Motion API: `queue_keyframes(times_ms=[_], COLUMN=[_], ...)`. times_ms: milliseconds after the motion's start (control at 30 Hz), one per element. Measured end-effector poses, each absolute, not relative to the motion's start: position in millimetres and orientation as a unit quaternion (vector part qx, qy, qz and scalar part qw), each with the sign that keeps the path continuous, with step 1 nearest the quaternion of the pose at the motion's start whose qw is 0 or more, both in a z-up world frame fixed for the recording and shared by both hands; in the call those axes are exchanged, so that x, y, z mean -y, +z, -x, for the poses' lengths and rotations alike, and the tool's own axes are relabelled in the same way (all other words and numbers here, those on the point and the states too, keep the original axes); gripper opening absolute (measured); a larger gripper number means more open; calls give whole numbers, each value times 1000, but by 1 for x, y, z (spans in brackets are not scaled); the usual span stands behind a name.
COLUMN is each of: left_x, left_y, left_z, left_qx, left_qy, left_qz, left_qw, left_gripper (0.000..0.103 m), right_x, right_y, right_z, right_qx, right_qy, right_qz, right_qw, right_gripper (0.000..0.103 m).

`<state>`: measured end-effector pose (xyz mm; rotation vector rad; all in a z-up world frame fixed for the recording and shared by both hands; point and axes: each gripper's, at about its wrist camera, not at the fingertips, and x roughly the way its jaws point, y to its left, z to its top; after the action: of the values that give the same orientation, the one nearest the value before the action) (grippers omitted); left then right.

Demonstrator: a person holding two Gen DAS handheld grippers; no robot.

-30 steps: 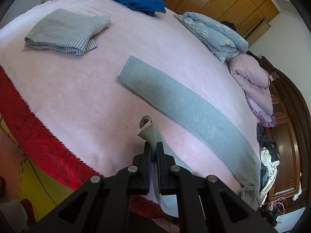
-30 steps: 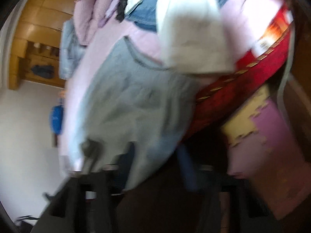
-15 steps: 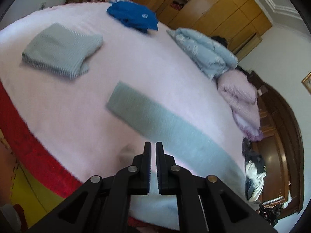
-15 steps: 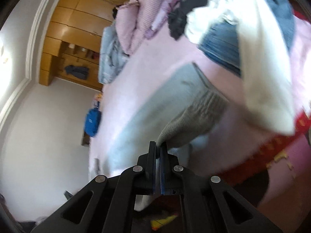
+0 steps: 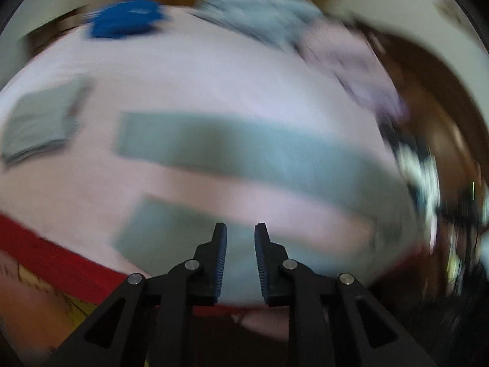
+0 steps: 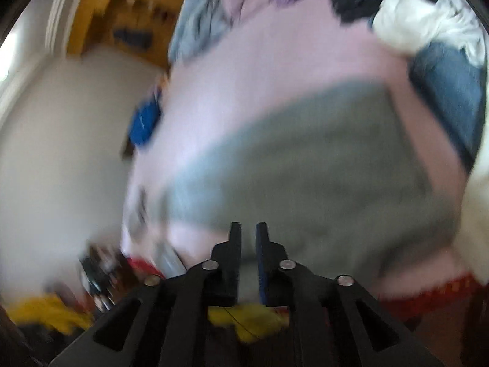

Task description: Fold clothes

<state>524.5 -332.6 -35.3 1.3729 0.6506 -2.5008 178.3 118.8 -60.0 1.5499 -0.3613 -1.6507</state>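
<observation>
Grey-green trousers lie flat on the pink bed. In the blurred left wrist view one leg (image 5: 244,153) runs across the middle and the other leg (image 5: 171,232) lies near the front edge. My left gripper (image 5: 240,235) is open and empty above the near leg. In the right wrist view the trousers' wide waist part (image 6: 321,165) spreads ahead of my right gripper (image 6: 248,234), whose jaws stand slightly apart with nothing between them.
A folded striped garment (image 5: 36,122) lies at the left, a blue garment (image 5: 125,21) at the far side. Light-blue and pink quilts (image 5: 275,24) sit at the back. A pile of black, white and denim clothes (image 6: 428,30) lies at the right. The bed's red edge (image 5: 45,250) is near.
Both grippers have let go of the trousers and opened. The near leg now lies flat on the bed. Both cameras are swinging, so the views are blurred.
</observation>
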Motion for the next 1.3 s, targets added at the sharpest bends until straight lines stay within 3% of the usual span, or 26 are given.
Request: queue_keyframes(times_ms=[100, 267, 400, 533, 767, 1033, 1300], left_x=[270, 204, 187, 178, 166, 173, 180], left_y=[-57, -66, -67, -81, -102, -99, -94], left_z=[-503, -478, -469, -464, -461, -463, -474], left_qx=[-180, -120, -110, -104, -75, -108, -116], left_qy=[-845, -835, -832, -817, -799, -804, -813], left_qz=[-504, -526, -526, -546, -577, -566, -557], left_qw=[-5, -110, -141, -151, -155, -147, -119], left_gripper=[16, 16, 19, 19, 19, 19, 19], right_x=[-111, -70, -71, -65, -97, -33, 17], right_y=[-90, -92, -75, -75, -87, -94, -94], right_z=[-224, -290, -297, -302, -292, -327, -372], right_qx=[119, -27, -46, -122, -126, -260, -493], right_qy=[-619, -598, -626, -641, -664, -616, -499], right_qz=[-653, -642, -603, -583, -592, -536, -368], right_qw=[420, 479, 493, 484, 440, 515, 611], right_gripper=[38, 40, 50, 51, 51, 54, 56])
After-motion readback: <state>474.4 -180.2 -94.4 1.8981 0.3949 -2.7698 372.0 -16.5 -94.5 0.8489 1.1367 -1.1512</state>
